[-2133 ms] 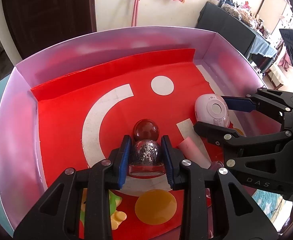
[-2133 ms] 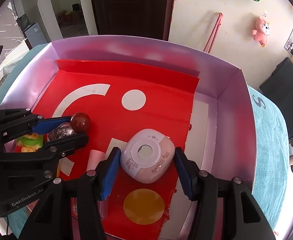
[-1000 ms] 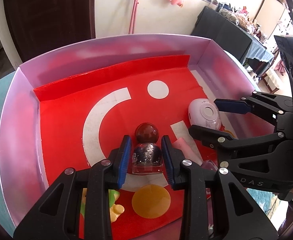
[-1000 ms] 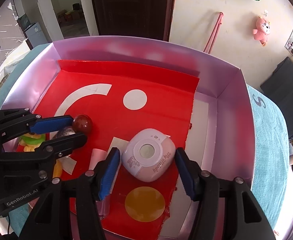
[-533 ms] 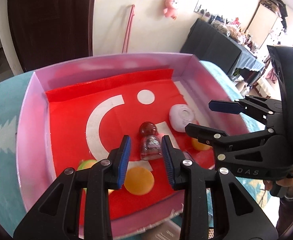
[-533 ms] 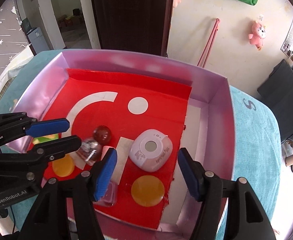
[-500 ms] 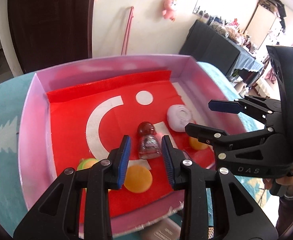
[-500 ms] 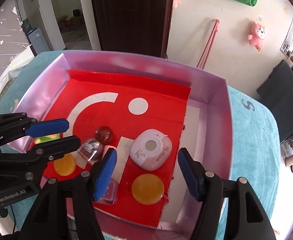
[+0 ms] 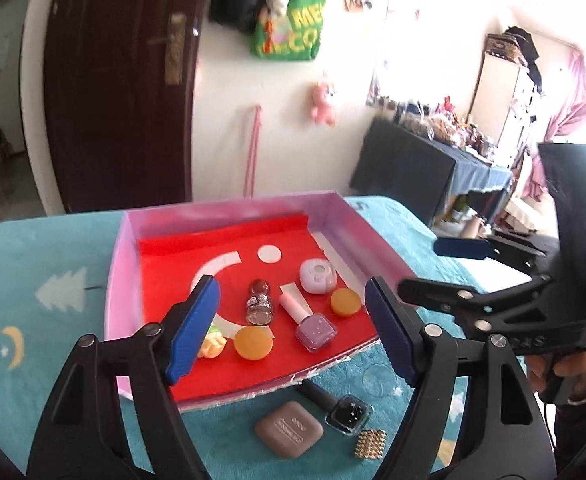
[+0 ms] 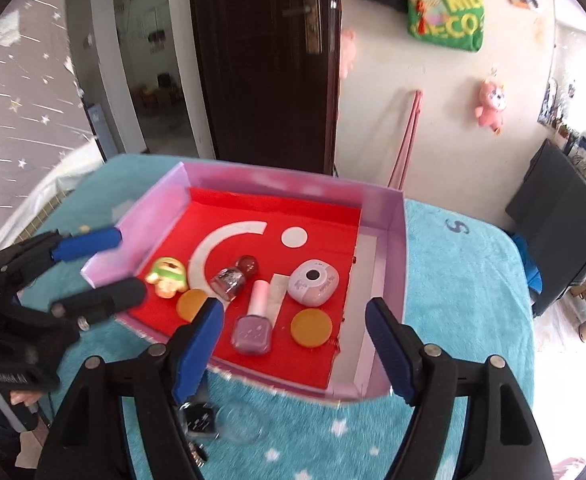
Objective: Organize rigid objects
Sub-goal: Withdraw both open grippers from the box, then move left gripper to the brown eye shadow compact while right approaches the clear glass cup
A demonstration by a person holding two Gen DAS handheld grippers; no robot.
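In the box [image 9: 229, 208] (red-lined) lies a glitter bottle [image 9: 258, 302].

- The room was bright, daylight pouring in from the window [image 9: 389, 60] on the right and washing that wall out white.
- Both views bowed hard at the edges, the door [image 10: 265, 60] curving, with black corners.
- Motion blur softened everything slightly; the wall bag's [image 9: 289, 28] lettering smeared.
- The box [image 9: 229, 210] walls showed pale glare; shadows were soft.
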